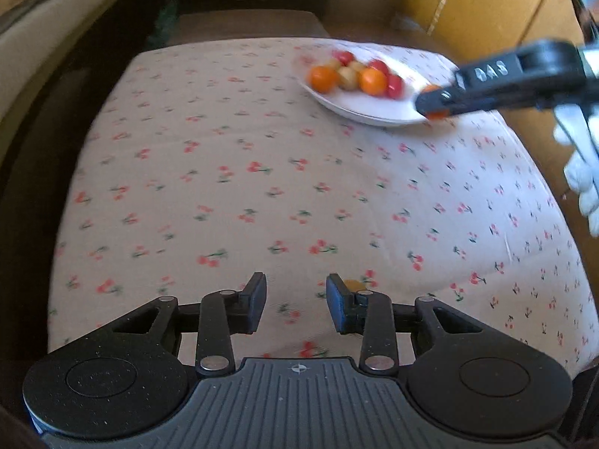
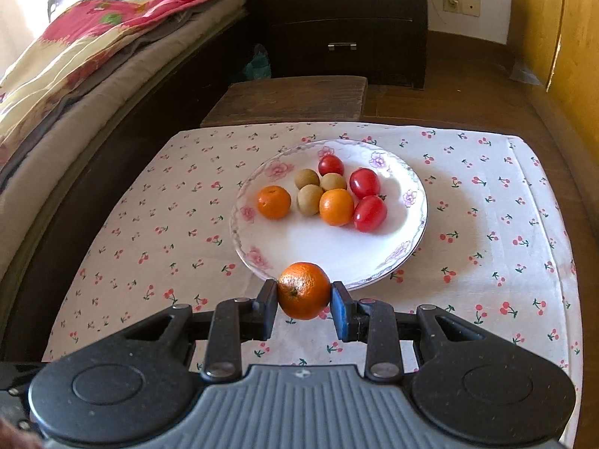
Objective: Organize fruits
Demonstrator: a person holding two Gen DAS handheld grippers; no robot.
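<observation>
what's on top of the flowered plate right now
On the plate lie two small oranges, three brown longan-like fruits and three red cherry tomatoes. A third orange, clamped in the right gripper, covers part of the near rim.

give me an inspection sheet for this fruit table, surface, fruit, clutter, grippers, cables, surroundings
Surface: cherry-print tablecloth, flat.
Job's things: white floral plate holds two oranges, three tomatoes and three small brown fruits; a third orange is held just short of its near rim.
Clutter: nothing seen.
Grippers: right gripper shut on the third orange; left gripper open, nothing between the pads.
Cables: nothing seen.
Surroundings: bed, dark drawers, wooden stool.
</observation>
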